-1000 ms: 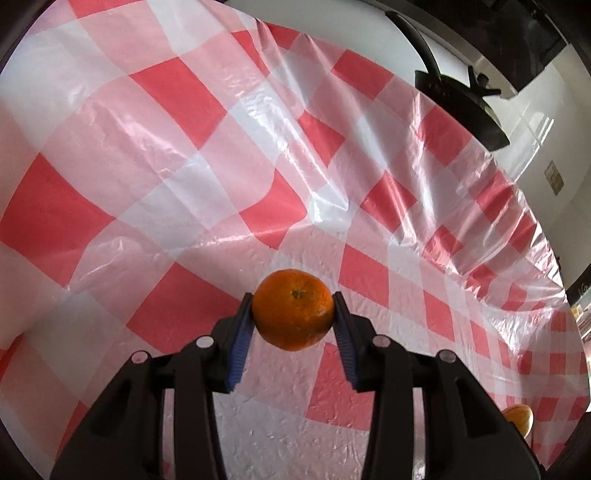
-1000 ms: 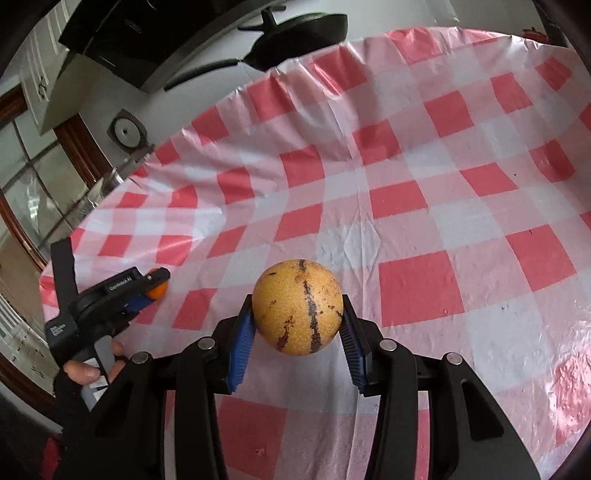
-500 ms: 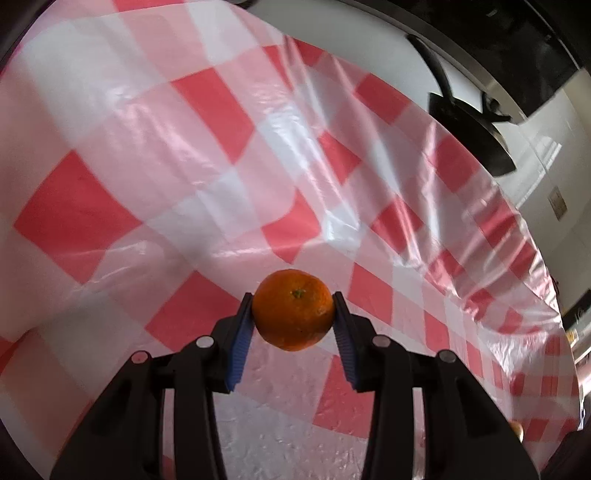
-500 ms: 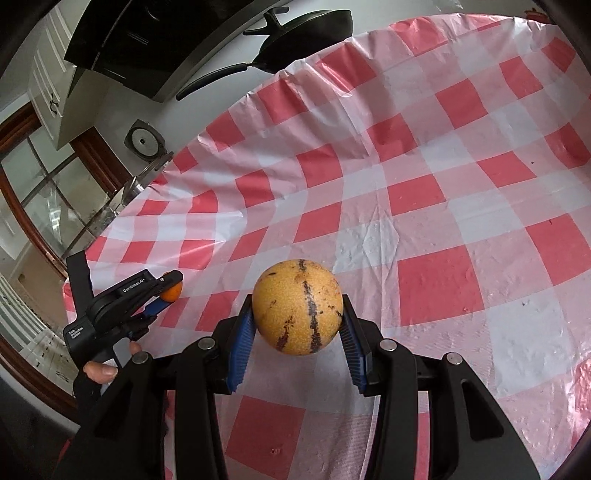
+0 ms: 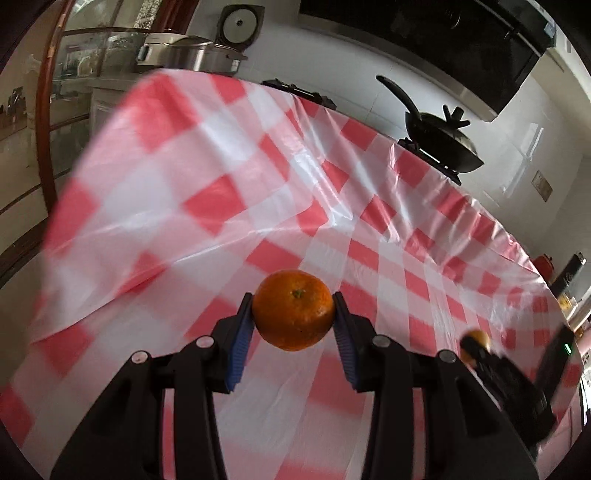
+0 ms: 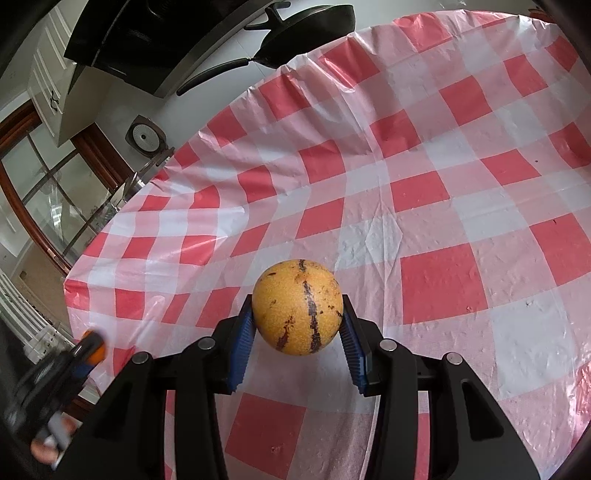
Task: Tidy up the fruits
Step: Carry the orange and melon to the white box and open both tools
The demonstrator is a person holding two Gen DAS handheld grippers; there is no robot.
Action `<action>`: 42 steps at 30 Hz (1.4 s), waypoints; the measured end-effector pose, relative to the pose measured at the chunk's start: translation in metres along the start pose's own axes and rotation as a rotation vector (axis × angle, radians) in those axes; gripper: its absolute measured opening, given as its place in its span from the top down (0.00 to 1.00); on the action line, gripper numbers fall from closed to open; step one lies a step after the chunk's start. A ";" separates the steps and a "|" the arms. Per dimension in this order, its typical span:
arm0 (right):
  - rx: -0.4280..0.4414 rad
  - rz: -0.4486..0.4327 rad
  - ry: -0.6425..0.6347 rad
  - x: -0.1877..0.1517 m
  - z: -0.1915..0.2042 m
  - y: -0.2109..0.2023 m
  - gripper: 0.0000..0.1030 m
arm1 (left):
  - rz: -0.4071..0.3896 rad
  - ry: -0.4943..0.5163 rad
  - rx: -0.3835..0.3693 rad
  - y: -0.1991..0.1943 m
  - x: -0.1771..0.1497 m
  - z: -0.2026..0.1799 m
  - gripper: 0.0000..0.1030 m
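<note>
The tangerine (image 5: pixel 294 309), pinched at its widest by the left gripper (image 5: pixel 294 314) above the checked tablecloth (image 5: pixel 184 192), looks light and soft-skinned. The streaked yellow fruit (image 6: pixel 297 307), clamped in the right gripper (image 6: pixel 297 317), seems firmer; pan (image 6: pixel 306 27) at 12 o'clock.

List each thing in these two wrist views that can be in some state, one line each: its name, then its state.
left gripper: shut on the orange, held above the cloth
orange: clamped between blue pads, stem end facing the camera
right gripper: shut on the yellow fruit
yellow fruit: gripped, dark streaks on its skin
tablecloth: spread out, creased
black pan: sitting on the stove behind the table
</note>
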State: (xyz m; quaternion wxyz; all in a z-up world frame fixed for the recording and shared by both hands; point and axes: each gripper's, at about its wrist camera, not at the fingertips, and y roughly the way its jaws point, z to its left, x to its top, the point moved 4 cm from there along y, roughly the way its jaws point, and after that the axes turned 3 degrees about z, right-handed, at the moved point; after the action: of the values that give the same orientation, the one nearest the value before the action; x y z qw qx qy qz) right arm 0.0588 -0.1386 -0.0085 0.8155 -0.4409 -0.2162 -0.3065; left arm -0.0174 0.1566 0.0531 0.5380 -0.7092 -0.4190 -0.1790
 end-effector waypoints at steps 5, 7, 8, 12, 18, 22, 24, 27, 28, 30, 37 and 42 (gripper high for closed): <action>-0.016 0.023 -0.040 -0.004 0.008 0.001 0.57 | -0.017 0.009 0.051 -0.052 -0.027 0.029 0.59; 0.001 0.044 -0.037 -0.012 0.013 -0.003 0.57 | -0.007 -0.007 0.069 -0.067 -0.040 0.047 0.59; 0.008 0.052 -0.034 -0.016 0.015 -0.003 0.57 | -0.003 -0.017 0.077 -0.073 -0.045 0.054 0.59; 0.049 0.093 -0.063 -0.036 0.040 -0.011 0.57 | 0.009 -0.043 0.121 -0.090 -0.065 0.082 0.59; 0.128 0.132 -0.240 -0.082 0.111 -0.033 0.57 | 0.022 -0.091 0.165 -0.113 -0.087 0.118 0.59; 0.170 0.172 -0.369 -0.122 0.156 -0.042 0.57 | 0.026 -0.106 0.188 -0.126 -0.101 0.136 0.59; 0.192 0.195 -0.433 -0.143 0.176 -0.047 0.57 | 0.029 -0.103 0.204 -0.130 -0.107 0.140 0.59; 0.222 0.226 -0.534 -0.175 0.205 -0.054 0.57 | 0.042 -0.113 0.217 -0.138 -0.121 0.154 0.59; 0.235 0.238 -0.578 -0.190 0.217 -0.058 0.57 | 0.046 -0.116 0.223 -0.139 -0.125 0.158 0.59; 0.249 0.253 -0.632 -0.208 0.229 -0.062 0.57 | 0.056 -0.120 0.240 -0.142 -0.133 0.167 0.59; 0.326 0.335 -0.873 -0.291 0.274 -0.075 0.57 | 0.127 -0.176 0.297 -0.149 -0.179 0.209 0.59; 0.375 0.384 -1.040 -0.346 0.293 -0.083 0.57 | 0.176 -0.230 0.333 -0.148 -0.212 0.236 0.59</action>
State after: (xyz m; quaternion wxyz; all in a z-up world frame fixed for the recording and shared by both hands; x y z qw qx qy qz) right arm -0.2716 0.1830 -0.0239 0.7073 -0.4128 -0.5548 0.1471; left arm -0.3046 0.2972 -0.0899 0.6097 -0.6602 -0.4381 0.0223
